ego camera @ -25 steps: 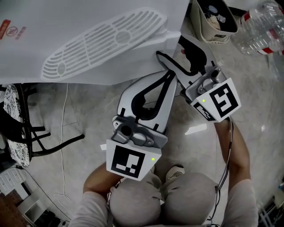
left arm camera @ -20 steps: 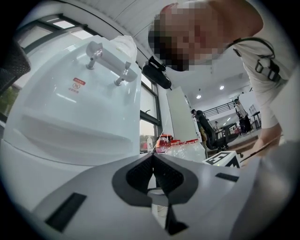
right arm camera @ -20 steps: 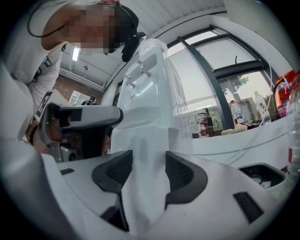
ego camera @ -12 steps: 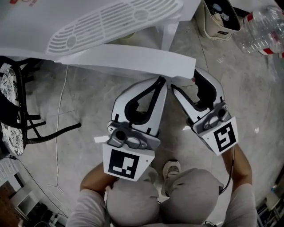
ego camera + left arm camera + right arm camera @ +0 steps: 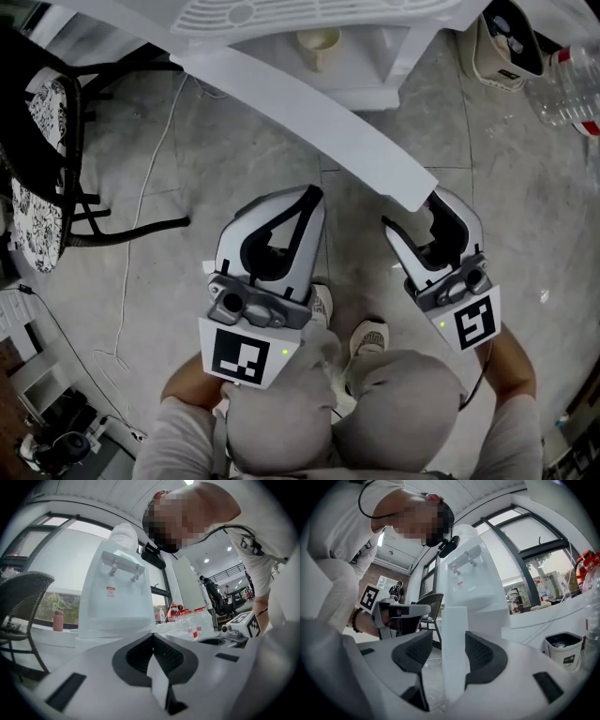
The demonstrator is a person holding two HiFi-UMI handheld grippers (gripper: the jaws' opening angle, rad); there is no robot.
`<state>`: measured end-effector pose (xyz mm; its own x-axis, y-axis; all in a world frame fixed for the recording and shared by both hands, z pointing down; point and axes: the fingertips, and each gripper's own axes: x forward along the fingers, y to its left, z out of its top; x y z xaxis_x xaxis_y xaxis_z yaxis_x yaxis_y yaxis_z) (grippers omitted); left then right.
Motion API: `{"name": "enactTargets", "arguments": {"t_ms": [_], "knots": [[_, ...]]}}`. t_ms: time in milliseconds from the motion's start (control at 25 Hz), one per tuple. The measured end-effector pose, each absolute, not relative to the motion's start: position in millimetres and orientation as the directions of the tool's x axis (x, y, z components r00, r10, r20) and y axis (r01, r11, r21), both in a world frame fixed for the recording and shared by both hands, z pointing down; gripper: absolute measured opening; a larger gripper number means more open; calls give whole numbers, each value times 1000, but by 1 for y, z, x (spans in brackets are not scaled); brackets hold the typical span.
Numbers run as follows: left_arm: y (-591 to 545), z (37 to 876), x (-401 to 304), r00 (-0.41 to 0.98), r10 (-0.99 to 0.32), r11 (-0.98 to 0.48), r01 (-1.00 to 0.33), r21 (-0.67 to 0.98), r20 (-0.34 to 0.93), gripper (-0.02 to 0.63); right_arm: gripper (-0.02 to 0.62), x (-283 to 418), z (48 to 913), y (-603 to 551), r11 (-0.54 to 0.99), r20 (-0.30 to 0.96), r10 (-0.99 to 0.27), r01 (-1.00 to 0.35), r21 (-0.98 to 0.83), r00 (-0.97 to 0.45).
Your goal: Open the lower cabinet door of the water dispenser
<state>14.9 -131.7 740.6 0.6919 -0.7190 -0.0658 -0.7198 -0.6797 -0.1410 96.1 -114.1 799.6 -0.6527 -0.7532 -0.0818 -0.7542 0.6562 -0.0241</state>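
One lower cabinet door (image 5: 309, 103) stands swung open from the water dispenser (image 5: 112, 602) at 12 o'clock. Its free edge sits between the jaws of the right hand-held gripper (image 5: 410, 208), which have just been closing slightly; one pad touches the edge and the other is just clear. At that gripper's 9 o'clock, the left hand-held gripper (image 5: 314, 195) is closed and empty, with the door at its 12 o'clock. One cup (image 5: 319, 42) stands inside the cabinet.

Left claw (image 5: 316, 193) jaws together — right claw (image 5: 411, 208) jaws apart, just closing, door edge (image 5: 454, 639) between.
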Motion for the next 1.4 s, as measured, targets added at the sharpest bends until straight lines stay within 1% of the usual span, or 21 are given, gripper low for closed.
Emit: {"name": "enactTargets", "arguments": {"t_ms": [80, 160, 320, 360, 440, 520, 720, 840, 1120, 1400], "knots": [[-128, 738, 5, 666, -743, -655, -744, -135, -66, 2, 225, 87, 798, -105, 669, -72, -743, -743, -30, -666], [-127, 738, -1, 639, -765, -630, -767, -121, -73, 2, 203, 76, 798, -94, 687, -59, -726, -726, -25, -685], [-124, 739, -12, 581, -808, -574, -813, -95, -92, 2, 106, 55, 800, -78, 713, -41, -701, -700, -38, -712], [-122, 738, -16, 569, -817, -561, -822, -101, -93, 2, 95, 51, 800, -75, 715, -39, -699, -698, -44, -714], [-117, 734, -27, 550, -831, -538, -834, -124, -90, 2, 49, 41, 800, -69, 725, -41, -689, -688, -45, -724], [-110, 730, -43, 528, -845, -514, -845, -146, -85, 2, 28, 23, 799, -62, 746, -43, -666, -664, -49, -745], [-93, 716, -80, 452, -887, -435, -887, -153, -94, 2, 26, -30, 800, -39, 824, -37, -564, -561, -78, -825], [-85, 705, -92, 436, -895, -417, -892, -172, -95, 2, 23, -58, 800, -32, 863, -37, -503, -500, -78, -863], [-73, 694, -100, 412, -908, -392, -900, -191, -77, 2, 23, -101, 799, -28, 891, -21, -448, -445, -92, -894], [-84, 700, -131, 331, -940, -306, -926, -222, -82, 2, 17, -135, 795, -28, 920, -52, -387, -382, -84, -921]]}}
